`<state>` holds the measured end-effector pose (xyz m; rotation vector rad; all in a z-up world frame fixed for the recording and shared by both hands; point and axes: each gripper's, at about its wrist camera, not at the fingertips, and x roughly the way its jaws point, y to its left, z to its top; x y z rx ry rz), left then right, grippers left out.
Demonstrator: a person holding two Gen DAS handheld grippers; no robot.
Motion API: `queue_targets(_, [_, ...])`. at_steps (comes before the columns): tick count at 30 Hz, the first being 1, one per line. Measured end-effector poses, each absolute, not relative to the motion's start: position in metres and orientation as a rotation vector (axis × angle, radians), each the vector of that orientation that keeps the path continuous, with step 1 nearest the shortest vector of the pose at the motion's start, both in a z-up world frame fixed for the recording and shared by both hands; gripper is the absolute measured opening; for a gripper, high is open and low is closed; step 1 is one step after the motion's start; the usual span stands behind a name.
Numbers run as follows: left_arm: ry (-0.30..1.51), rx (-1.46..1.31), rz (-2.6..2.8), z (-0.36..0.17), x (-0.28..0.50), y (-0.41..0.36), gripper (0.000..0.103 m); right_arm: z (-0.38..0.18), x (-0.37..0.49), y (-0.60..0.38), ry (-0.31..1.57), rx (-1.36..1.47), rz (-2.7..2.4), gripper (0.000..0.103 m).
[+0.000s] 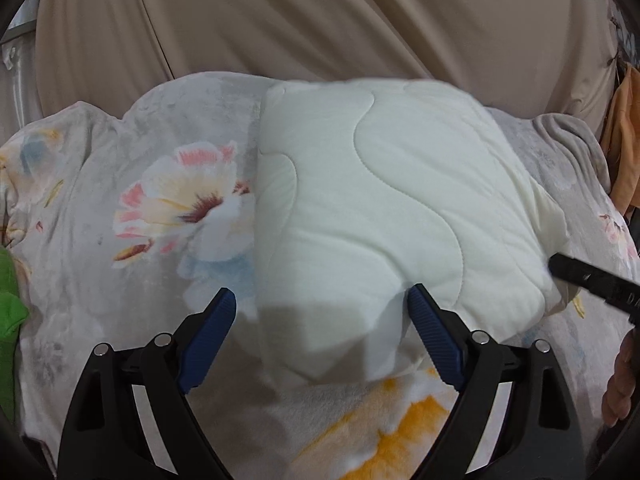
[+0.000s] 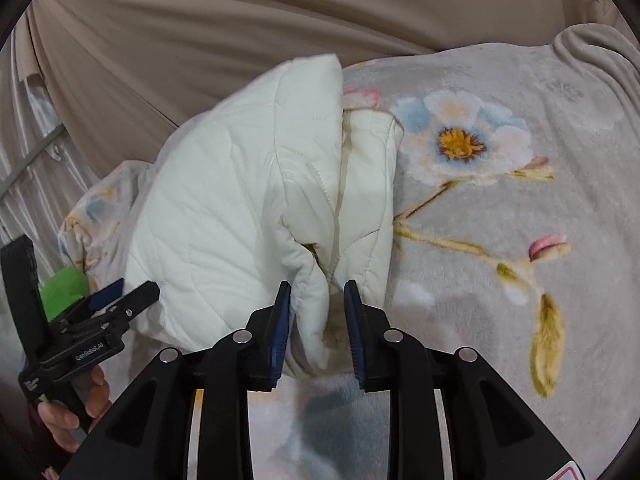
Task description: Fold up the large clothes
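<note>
A white quilted garment (image 1: 380,200) lies folded into a thick bundle on a floral blanket (image 1: 120,208). In the left wrist view my left gripper (image 1: 322,298) stands wide open, and the bundle's near corner lies between its blue pads without being pressed. In the right wrist view my right gripper (image 2: 318,287) is narrowly open around a folded edge of the garment (image 2: 240,208). The fabric sits against the left pad, with a gap to the right pad. The left gripper (image 2: 138,285) shows at the bundle's left side, and a finger of the right gripper (image 1: 592,280) enters the left wrist view from the right.
The floral blanket (image 2: 500,200) covers the whole surface. Beige drapery (image 1: 280,20) hangs behind it. A green cloth (image 2: 64,288) lies at the left edge, an orange cloth (image 1: 624,140) at the far right. A person's hand (image 2: 72,412) holds the left gripper's handle.
</note>
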<state>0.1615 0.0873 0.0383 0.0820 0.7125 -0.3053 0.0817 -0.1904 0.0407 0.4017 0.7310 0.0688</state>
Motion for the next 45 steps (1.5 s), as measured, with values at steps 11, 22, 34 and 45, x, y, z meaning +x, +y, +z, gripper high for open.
queue_targets(11, [0.591, -0.009, -0.248, 0.109, 0.199, 0.091, 0.085, 0.131, 0.138, -0.127, 0.586, 0.191, 0.075, 0.015])
queue_targets(22, [0.685, 0.040, -0.234, 0.043, 0.236, 0.061, 0.091, 0.040, 0.201, -0.153, 0.714, 0.195, -0.047, 0.000])
queue_targets(34, [0.659, 0.051, -0.276, 0.063, 0.194, 0.076, 0.089, 0.065, 0.124, -0.156, 0.662, 0.223, 0.023, 0.000])
queue_targets(45, [0.720, 0.050, -0.241, 0.033, 0.168, 0.087, 0.091, 0.039, 0.090, -0.145, 0.745, 0.184, 0.032, 0.000])
